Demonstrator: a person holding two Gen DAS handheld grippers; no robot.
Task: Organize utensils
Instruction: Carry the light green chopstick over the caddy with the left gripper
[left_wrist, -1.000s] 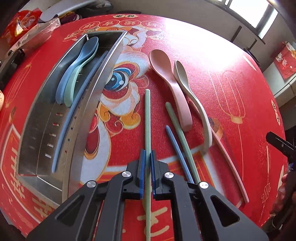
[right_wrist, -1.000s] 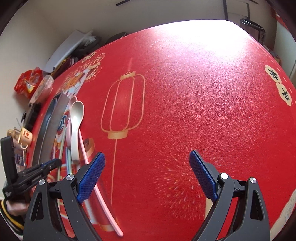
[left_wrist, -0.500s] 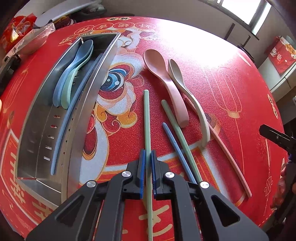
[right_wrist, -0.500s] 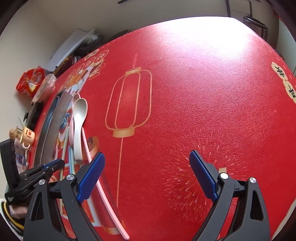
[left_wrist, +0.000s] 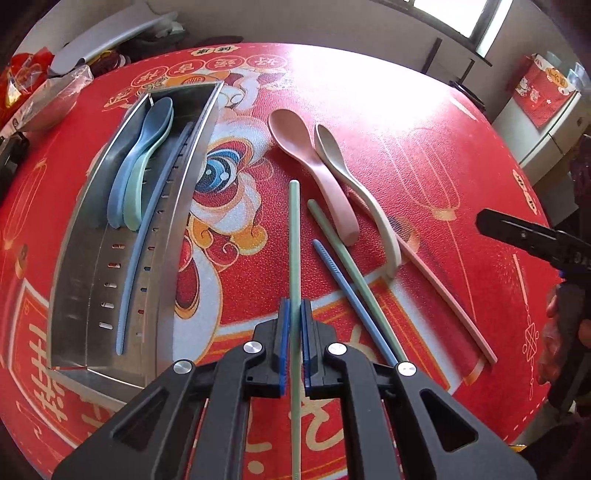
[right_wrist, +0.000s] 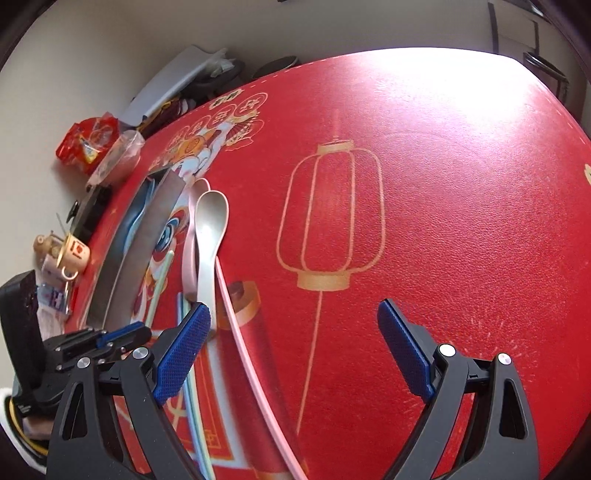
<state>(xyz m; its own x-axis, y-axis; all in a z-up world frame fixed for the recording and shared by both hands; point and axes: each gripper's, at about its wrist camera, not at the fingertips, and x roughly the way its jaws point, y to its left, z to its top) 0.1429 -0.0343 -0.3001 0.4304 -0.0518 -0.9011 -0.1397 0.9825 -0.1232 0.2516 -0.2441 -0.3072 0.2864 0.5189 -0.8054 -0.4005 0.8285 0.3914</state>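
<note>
While the left gripper (left_wrist: 294, 325) pinches a slim green chopstick (left_wrist: 294, 236), the right gripper's (right_wrist: 293, 347) ribbed blue jaws gape empty.

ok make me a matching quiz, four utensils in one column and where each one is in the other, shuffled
Things:
1. blue spoon
2. pink spoon
3. green chopstick
4. pink chopstick

Places:
A. clamped in the left gripper
B. inside the metal tray
C. on the cloth, beside the beige spoon
D. on the cloth, nearest the right gripper

Pairs: 1-B, 2-C, 3-A, 4-D
</note>
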